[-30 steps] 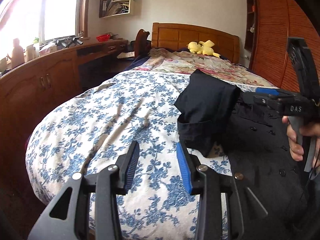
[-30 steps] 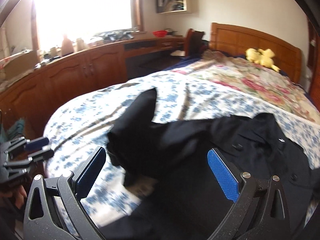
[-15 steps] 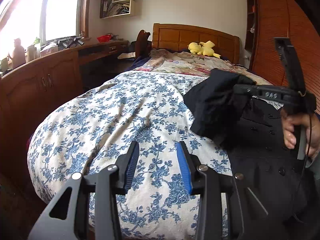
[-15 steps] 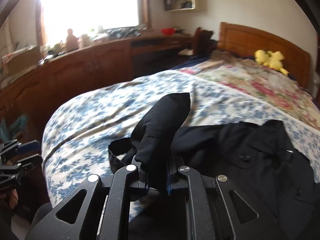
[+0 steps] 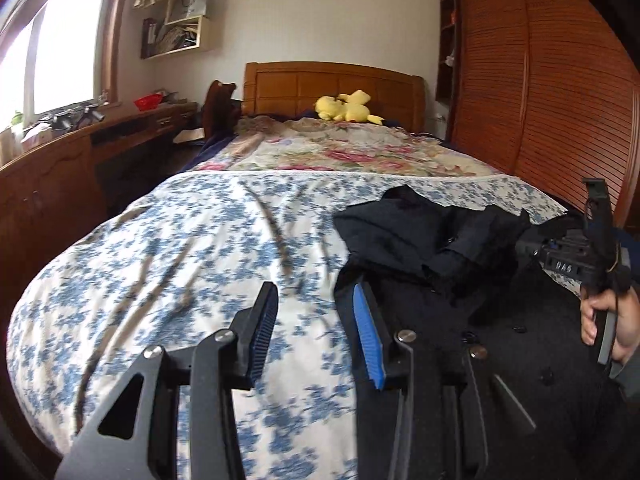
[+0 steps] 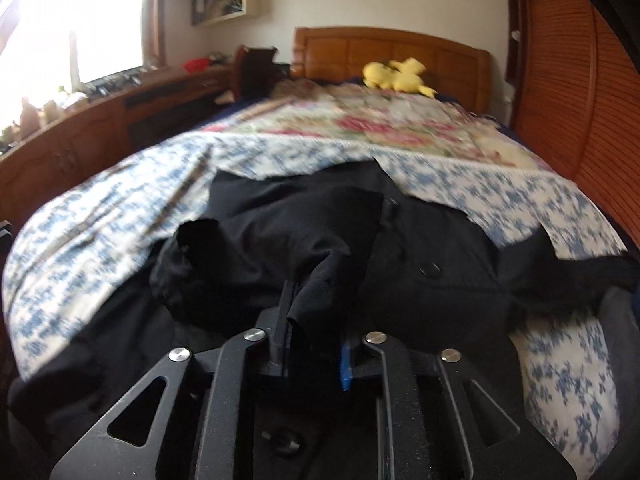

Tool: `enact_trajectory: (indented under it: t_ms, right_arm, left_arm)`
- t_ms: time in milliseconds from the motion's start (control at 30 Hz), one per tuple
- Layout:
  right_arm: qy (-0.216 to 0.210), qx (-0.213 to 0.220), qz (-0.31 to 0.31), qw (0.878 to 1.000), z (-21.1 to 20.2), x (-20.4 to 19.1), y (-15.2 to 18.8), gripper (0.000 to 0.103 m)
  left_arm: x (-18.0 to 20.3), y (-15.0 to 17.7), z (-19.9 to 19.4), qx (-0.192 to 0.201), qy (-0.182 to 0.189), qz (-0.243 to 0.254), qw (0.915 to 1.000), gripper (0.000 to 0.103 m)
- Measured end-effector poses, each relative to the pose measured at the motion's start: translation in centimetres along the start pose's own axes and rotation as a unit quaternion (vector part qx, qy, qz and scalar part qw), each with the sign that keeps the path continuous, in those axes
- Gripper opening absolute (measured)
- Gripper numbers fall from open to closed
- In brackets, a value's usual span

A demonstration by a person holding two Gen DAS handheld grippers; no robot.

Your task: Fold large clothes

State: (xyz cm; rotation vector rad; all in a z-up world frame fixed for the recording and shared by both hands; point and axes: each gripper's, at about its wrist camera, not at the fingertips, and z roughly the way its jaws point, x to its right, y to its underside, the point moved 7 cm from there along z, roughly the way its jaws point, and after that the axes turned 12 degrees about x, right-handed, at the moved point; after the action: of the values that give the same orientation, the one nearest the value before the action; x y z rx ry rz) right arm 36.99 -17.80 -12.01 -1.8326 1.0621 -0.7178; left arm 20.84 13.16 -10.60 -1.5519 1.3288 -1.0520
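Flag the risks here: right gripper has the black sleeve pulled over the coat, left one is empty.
1. The right gripper is opening with the sleeve between its fingers; bunched fabric may drop crooked on the coat.
2. The sleeve's cuff has flopped over, so a crease may set in.
3. The left gripper hangs open at the coat's edge, pinning nothing; the coat may drag on the quilt.

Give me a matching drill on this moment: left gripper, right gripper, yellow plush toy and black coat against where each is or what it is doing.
1 left gripper
2 right gripper
3 yellow plush toy
4 black coat

a by the headboard
b spread on the blue floral quilt
c black sleeve between its opening jaws
d nothing between its fingers

Pairs: 1-d, 2-c, 3-a, 4-b
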Motion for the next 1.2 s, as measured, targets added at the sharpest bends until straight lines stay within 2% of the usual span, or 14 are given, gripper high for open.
enact_trajectory:
  t_ms: [67,167,267,500,600,700,833,933,1000,1033,1067,1133,1200]
  right_arm:
    - [0.019,-0.003,-0.006,1.0,-0.2,1.4,1.2,0.045]
    - [0.036,0.01,-0.018,0.999,-0.9,2.2,2.1,0.056]
    - [0.012,0.007,-0.011,1.0,-1.2,1.4,2.5,0.056]
    - [-0.069,-0.009,-0.005,0.998,0.2,-3.2,2.6,0.057]
    - [-0.102,-0.032,-0.019,0.994,1.4,-5.9,3.1,0.057]
    - [-0.113,-0.063,-0.045,0.991,3.5,-8.1,4.2,0.057]
    - [-0.124,-0.122,-0.053,0.983,6.2,-9.3,6.5,0.057]
    - [-0.131,-0.139,-0.05,0.98,6.9,-9.2,7.3,0.057]
    - [-0.133,-0.136,-0.039,0.981,6.8,-8.8,7.2,0.052]
    - [-0.125,-0.135,-0.04,0.982,6.9,-8.5,7.2,0.037]
    - [-0.118,-0.132,-0.042,0.983,6.9,-8.1,7.1,0.017]
    - [-0.129,-0.126,-0.027,0.983,6.5,-7.6,6.9,0.01]
    - [-0.129,-0.119,-0.006,0.985,6.1,-6.7,6.3,0.007]
  left_arm:
    - [1.4,0.4,0.8,-0.007,0.01,0.002,0.9999,0.038]
    - [3.2,1.4,1.6,-0.019,0.022,0.008,0.9996,0.038]
    - [4.2,2.3,1.9,-0.028,0.026,0.017,0.9991,0.038]
    - [4.5,3.4,1.2,-0.034,0.028,0.017,0.9989,0.038]
    - [4.7,3.9,0.9,-0.039,0.029,0.022,0.9986,0.038]
    - [4.8,4.2,0.8,-0.042,0.032,0.022,0.9983,0.038]
    - [4.8,4.6,0.5,-0.045,0.034,0.022,0.9982,0.038]
    - [5.0,4.7,0.4,-0.046,0.035,0.021,0.9981,0.038]
    - [5.0,4.8,0.3,-0.046,0.036,0.021,0.9981,0.038]
    - [5.1,4.8,0.3,-0.047,0.036,0.021,0.998,0.038]
    - [5.1,4.9,0.3,-0.048,0.036,0.02,0.998,0.038]
    - [5.2,4.9,0.2,-0.053,0.033,0.021,0.9978,0.038]
    - [5.5,4.5,-0.1,-0.051,0.035,0.021,0.9979,0.038]
